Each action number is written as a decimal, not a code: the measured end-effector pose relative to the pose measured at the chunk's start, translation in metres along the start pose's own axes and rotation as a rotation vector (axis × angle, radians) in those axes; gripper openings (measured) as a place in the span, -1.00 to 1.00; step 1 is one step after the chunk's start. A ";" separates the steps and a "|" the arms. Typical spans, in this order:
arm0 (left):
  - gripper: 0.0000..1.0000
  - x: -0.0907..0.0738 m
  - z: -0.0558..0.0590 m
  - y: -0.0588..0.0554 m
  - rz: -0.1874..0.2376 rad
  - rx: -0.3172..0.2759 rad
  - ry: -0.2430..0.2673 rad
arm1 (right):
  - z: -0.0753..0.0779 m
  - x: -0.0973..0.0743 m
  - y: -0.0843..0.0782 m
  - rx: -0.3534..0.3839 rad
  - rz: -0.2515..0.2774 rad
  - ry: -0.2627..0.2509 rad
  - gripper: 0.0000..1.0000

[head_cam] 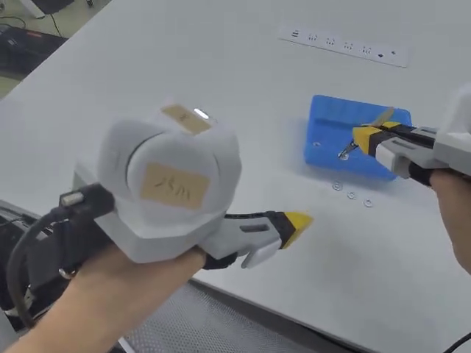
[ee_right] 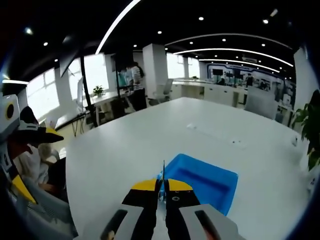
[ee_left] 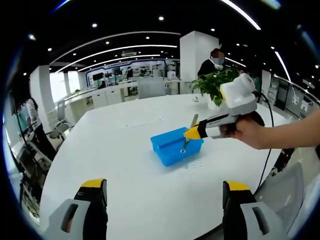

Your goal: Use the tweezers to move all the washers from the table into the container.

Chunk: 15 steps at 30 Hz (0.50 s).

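1. Your right gripper (head_cam: pixel 368 138) is clamped on the tweezers (head_cam: pixel 349 149), with the tips over the container (head_cam: pixel 331 118).
2. Your left gripper (ee_left: pixel 163 186) hangs idle, jaws wide apart.
3. The washers (head_cam: pixel 351 195) lie just beside the container's near edge, nearer your right gripper.

Qty: 3 washers (head_cam: pixel 351 195) loose on tabletop (head_cam: pixel 221 66), poss. 1 more at the tip of the tweezers (head_cam: pixel 382 117), too small to confirm. 1 pr tweezers, 1 blue container (head_cam: pixel 331 121), 1 pwr strip (head_cam: pixel 342 45). 2 tools: left tool (ee_left: pixel 164 187), right tool (ee_right: pixel 163 185).
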State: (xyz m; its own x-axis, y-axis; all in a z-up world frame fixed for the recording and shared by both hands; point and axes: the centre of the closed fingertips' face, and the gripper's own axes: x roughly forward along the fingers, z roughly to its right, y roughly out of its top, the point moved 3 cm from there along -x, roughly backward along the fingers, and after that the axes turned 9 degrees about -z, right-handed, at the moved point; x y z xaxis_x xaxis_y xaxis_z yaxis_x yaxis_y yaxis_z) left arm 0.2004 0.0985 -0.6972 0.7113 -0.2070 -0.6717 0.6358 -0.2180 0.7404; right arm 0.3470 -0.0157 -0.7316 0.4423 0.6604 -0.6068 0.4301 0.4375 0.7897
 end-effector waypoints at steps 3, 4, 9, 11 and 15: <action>0.97 0.002 -0.001 -0.001 -0.006 0.001 -0.002 | 0.006 0.004 0.006 0.011 0.011 -0.007 -0.98; 0.97 0.003 -0.001 -0.001 -0.007 -0.001 -0.004 | 0.007 0.005 0.007 0.011 0.012 -0.007 -0.98; 0.97 0.006 -0.003 -0.001 -0.013 -0.003 -0.003 | 0.016 0.014 0.016 0.018 0.023 -0.014 -0.98; 0.97 0.008 -0.004 -0.002 -0.019 -0.008 -0.005 | 0.019 0.018 0.017 0.017 0.023 -0.018 -0.98; 0.97 0.012 -0.004 -0.002 -0.026 -0.006 -0.009 | 0.025 0.027 0.015 0.020 0.014 -0.027 -0.98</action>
State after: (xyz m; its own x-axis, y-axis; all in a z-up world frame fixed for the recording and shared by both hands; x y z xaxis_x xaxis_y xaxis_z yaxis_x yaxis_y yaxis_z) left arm 0.2088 0.1005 -0.7064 0.6919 -0.2100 -0.6907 0.6557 -0.2174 0.7230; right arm 0.3853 -0.0063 -0.7386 0.4697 0.6495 -0.5980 0.4390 0.4158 0.7965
